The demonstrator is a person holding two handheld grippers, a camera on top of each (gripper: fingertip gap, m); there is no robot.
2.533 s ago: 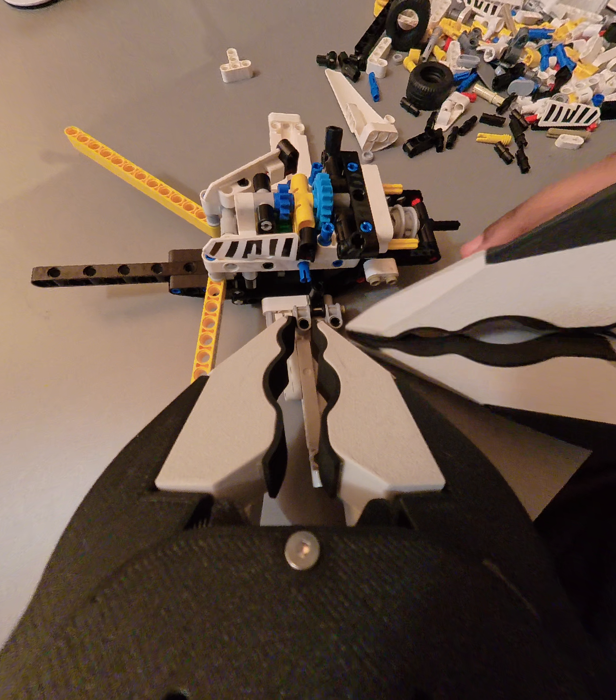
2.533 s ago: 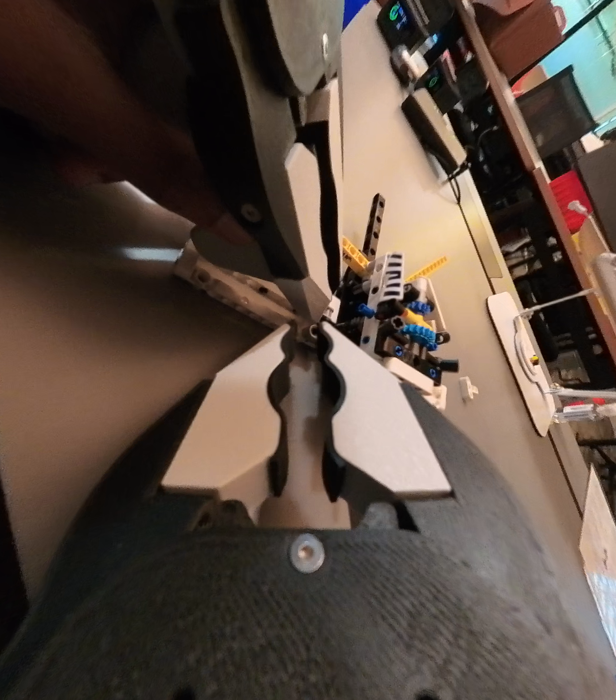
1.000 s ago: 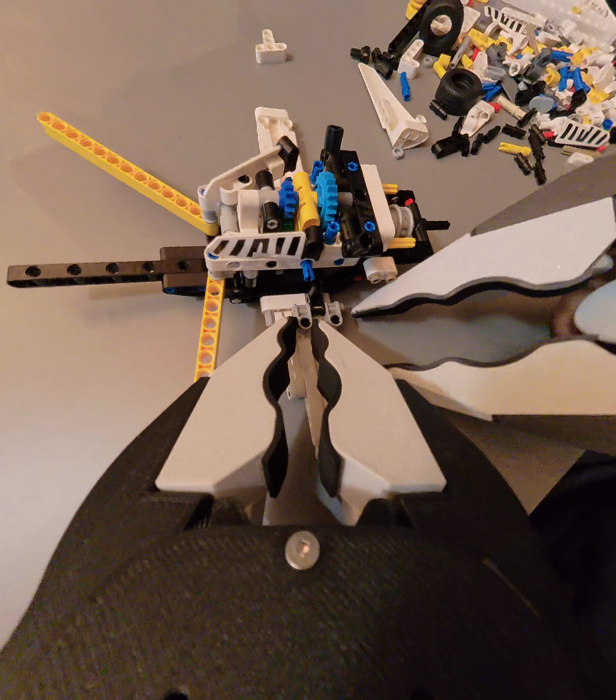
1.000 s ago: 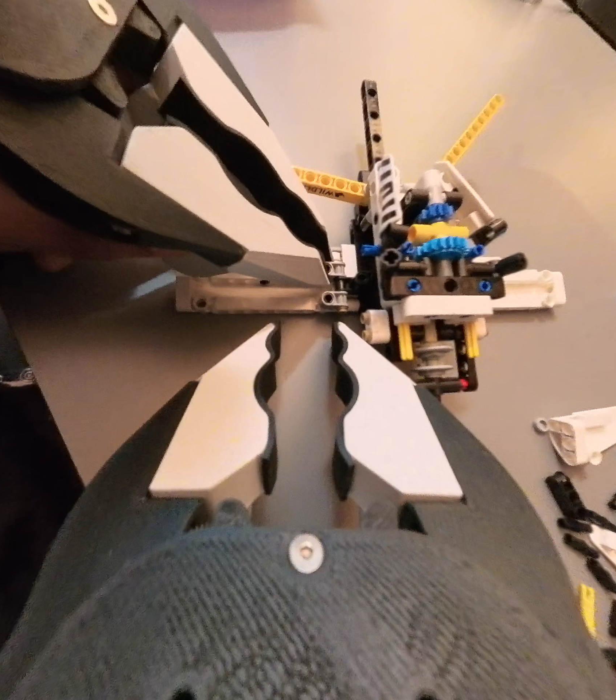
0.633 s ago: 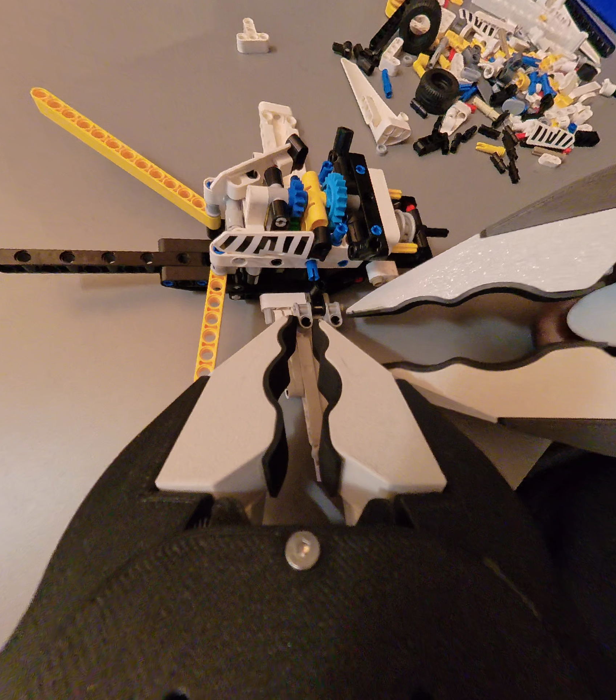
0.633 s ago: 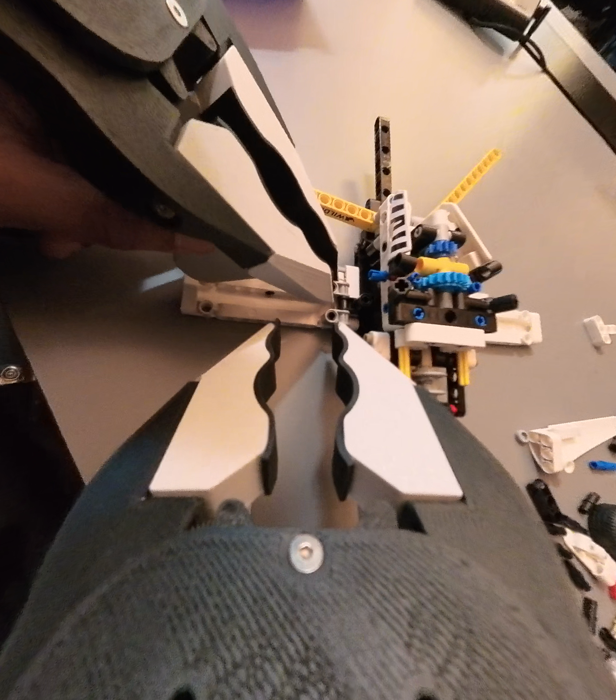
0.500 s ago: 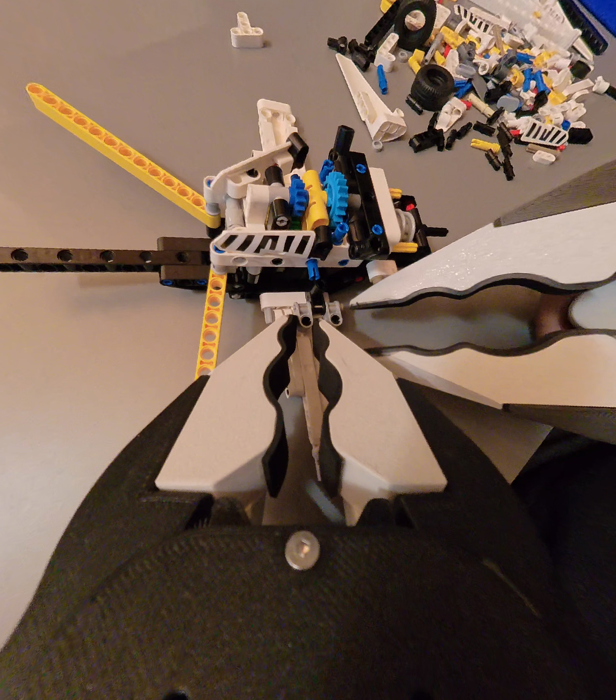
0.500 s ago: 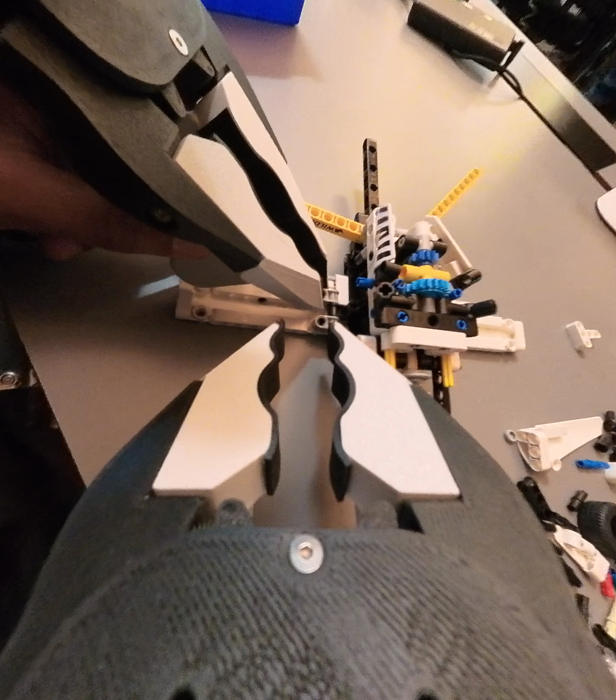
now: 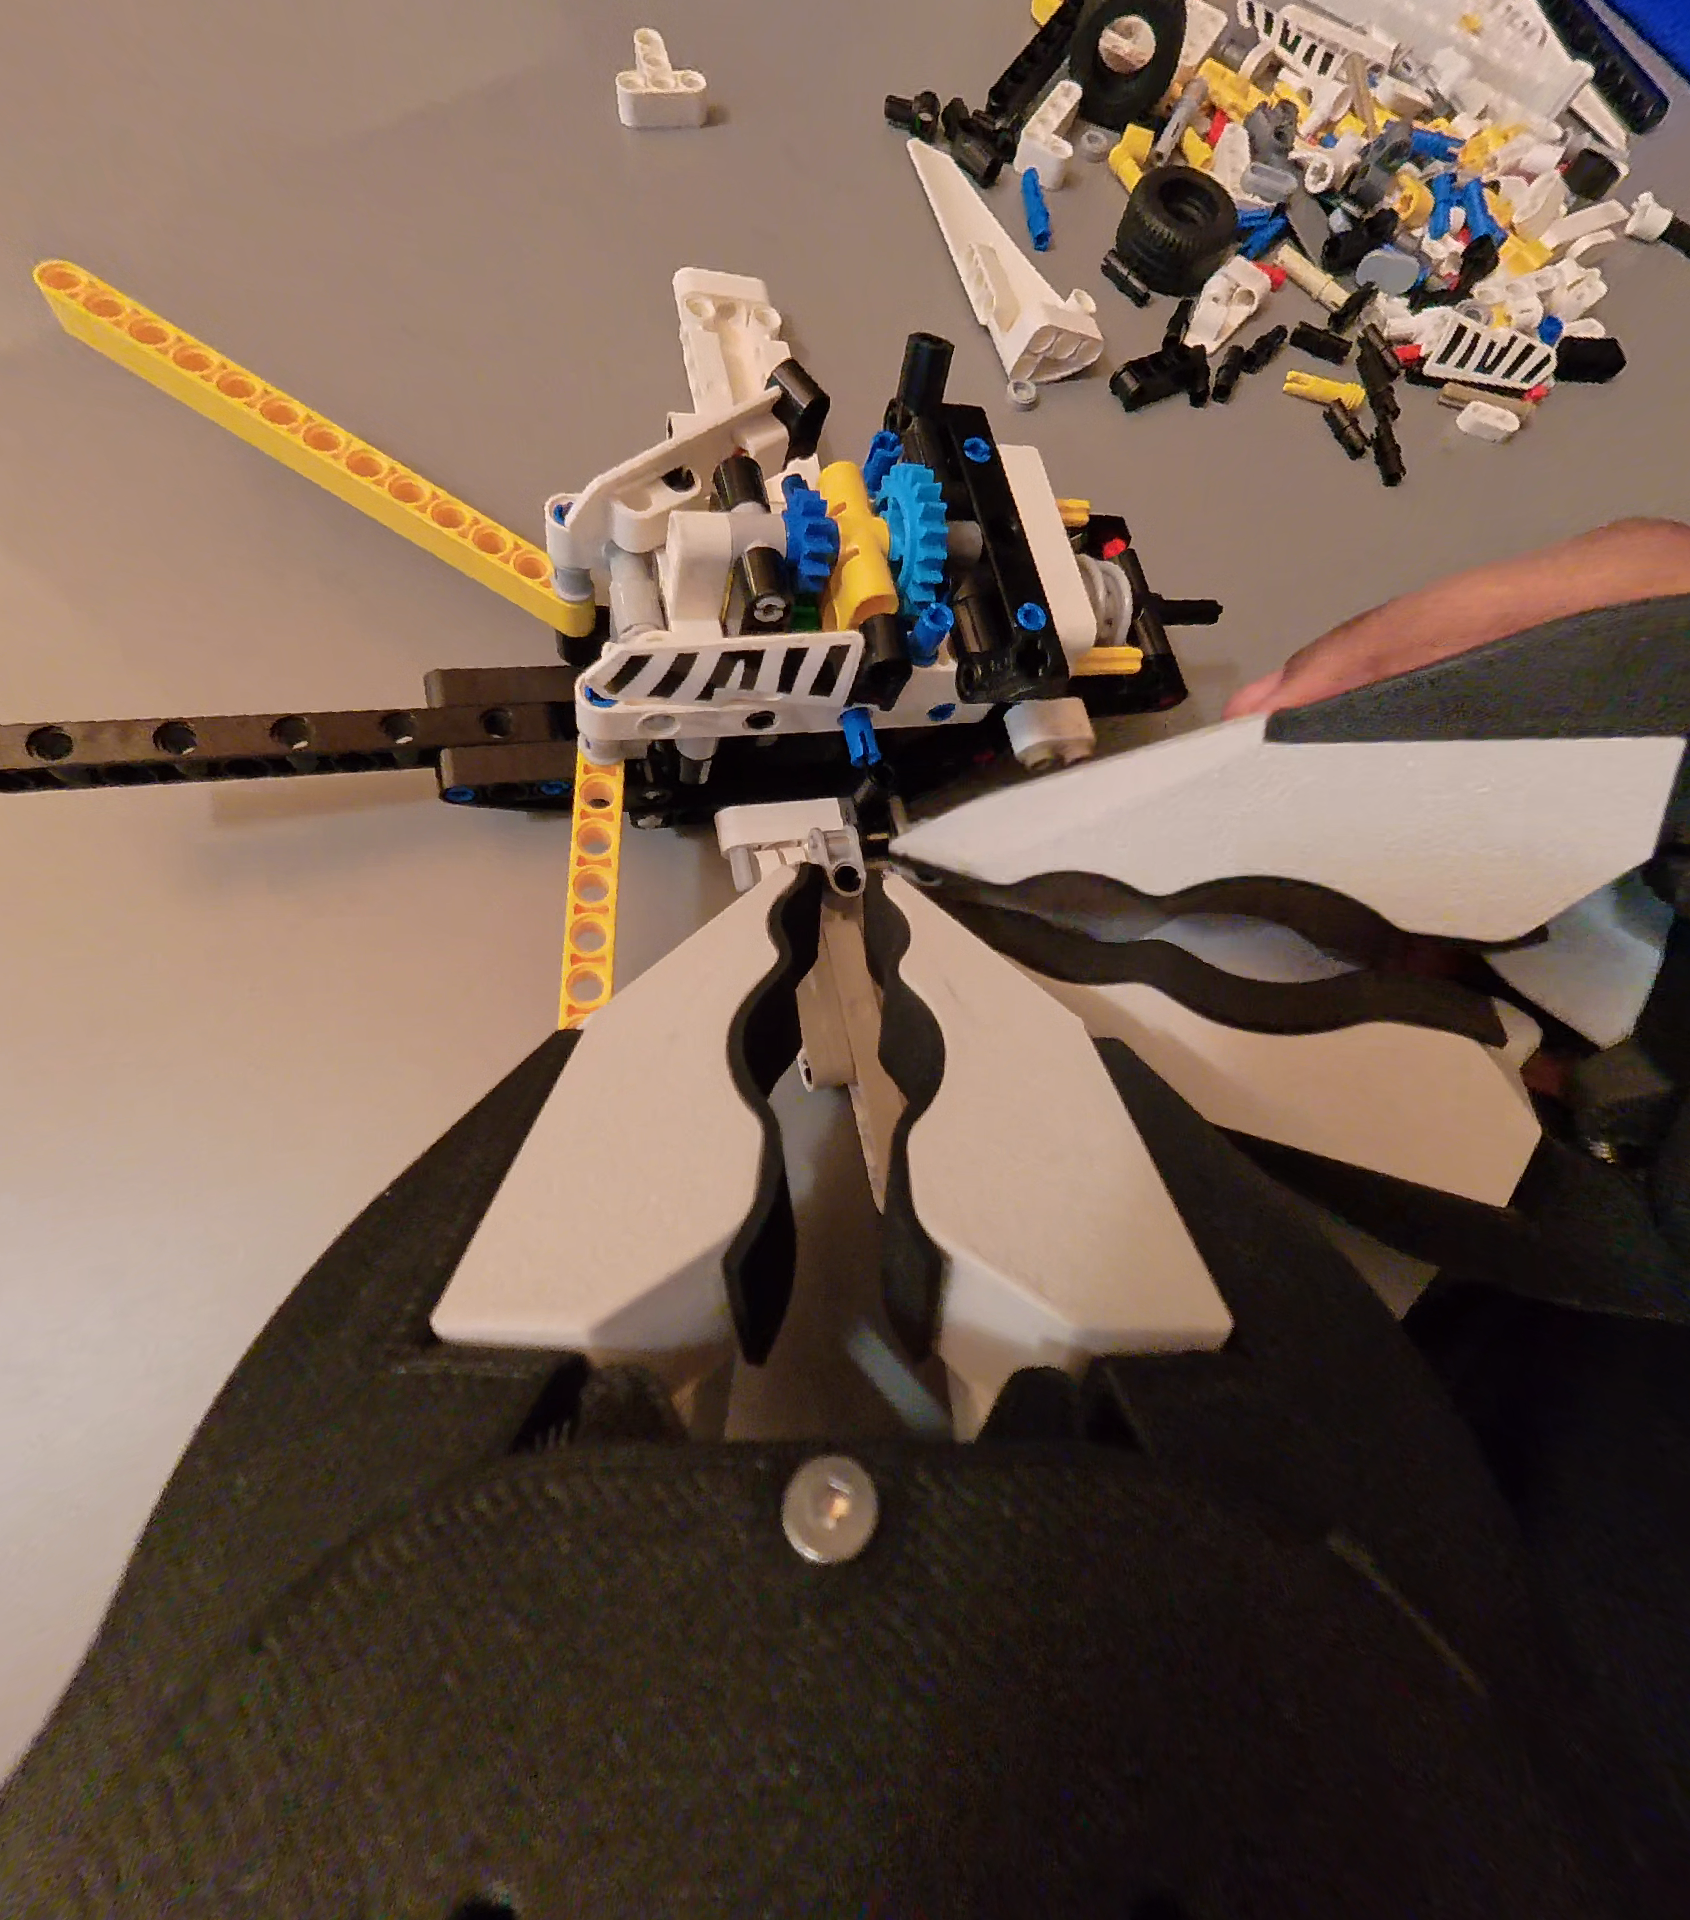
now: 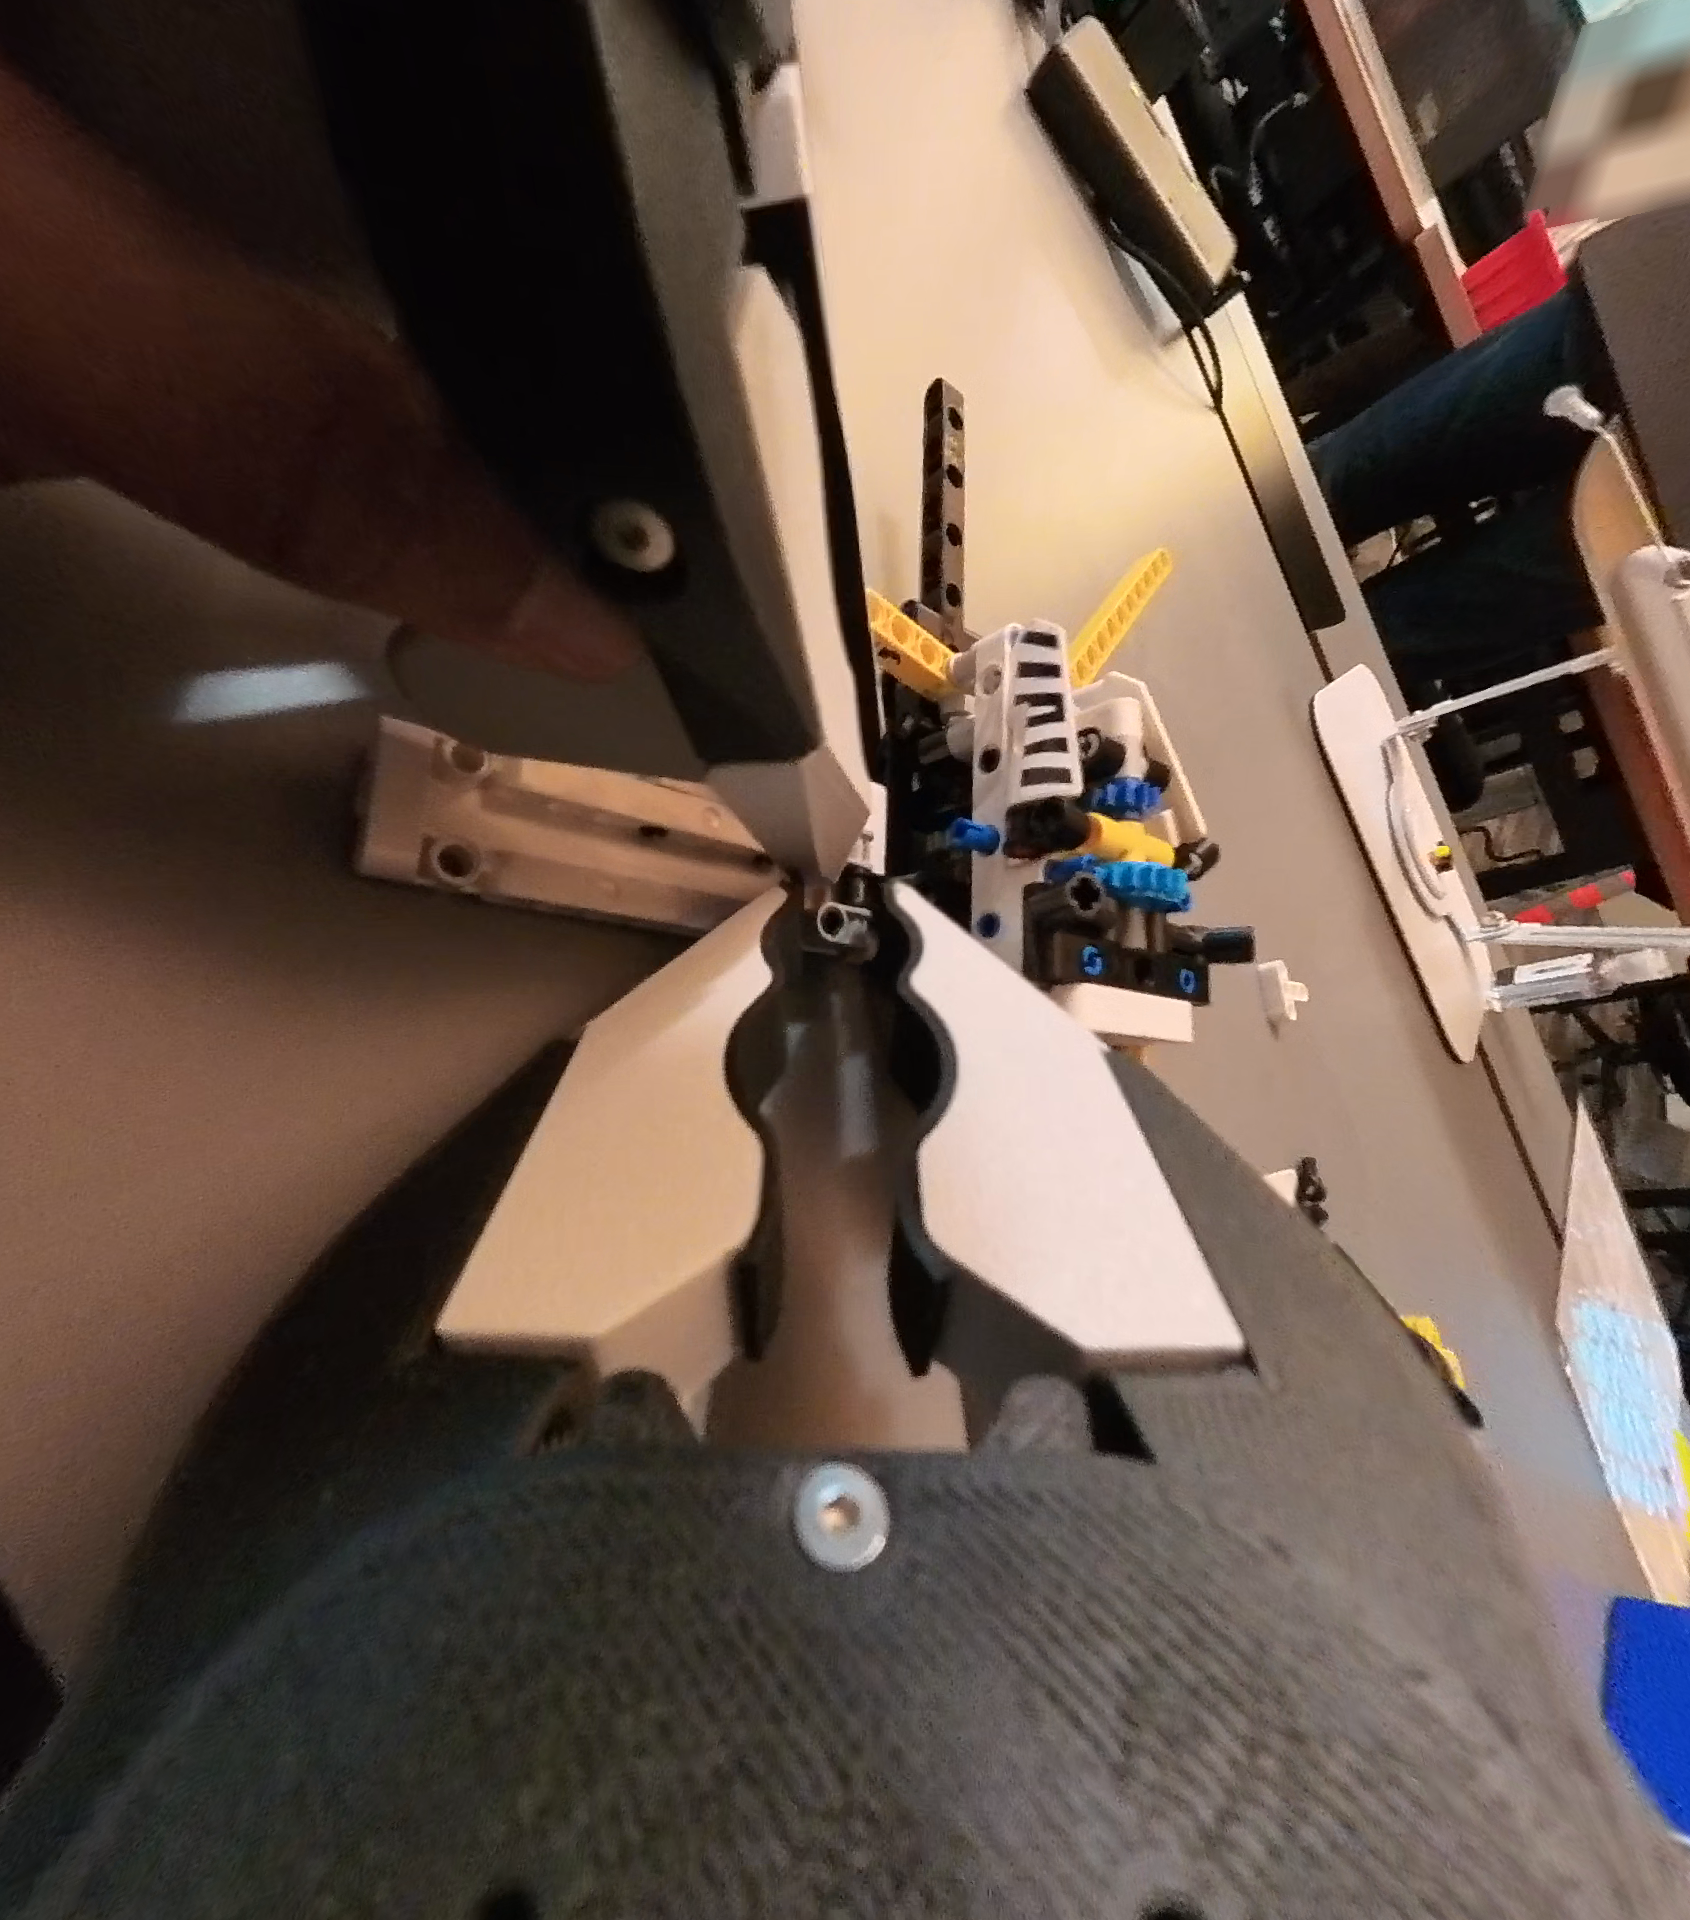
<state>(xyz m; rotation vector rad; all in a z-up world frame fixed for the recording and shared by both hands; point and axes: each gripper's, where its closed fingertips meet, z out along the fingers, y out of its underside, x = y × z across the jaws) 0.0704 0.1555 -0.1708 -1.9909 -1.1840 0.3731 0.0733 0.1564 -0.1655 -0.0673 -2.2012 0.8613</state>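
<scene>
Going left to right: the black beam [image 9: 228, 740] and the two yellow beams [image 9: 301, 436] stick out of the left side of the brick model [image 9: 820, 623] and lie flat on the grey table [image 9: 197, 1039]. Your left claw [image 9: 836, 883] is pinched narrow on a long pale panel [image 9: 846, 1023] that runs back between its pads, with the panel's front end right up against the model's near edge.

Your right claw [image 9: 908, 868] comes in from the right with its tips meeting the same corner. In its own view it sits almost closed around a small grey connector [image 10: 841, 925].

What I'd worry about: both claws crowd one tiny joint, so if you twist or pull either one off-axis, the connector could pop out or the panel could swivel in the left pads. The model isn't held down by anything I can see, so a sideways shove would probably just slide it, long beams and all.

The left view gives you the loose parts pile [image 9: 1340, 187] at top right and the whole model from above. The right view shows the panel's flat side [image 10: 550, 810] with its holes and the connector end-on, though it's blurry.
</scene>
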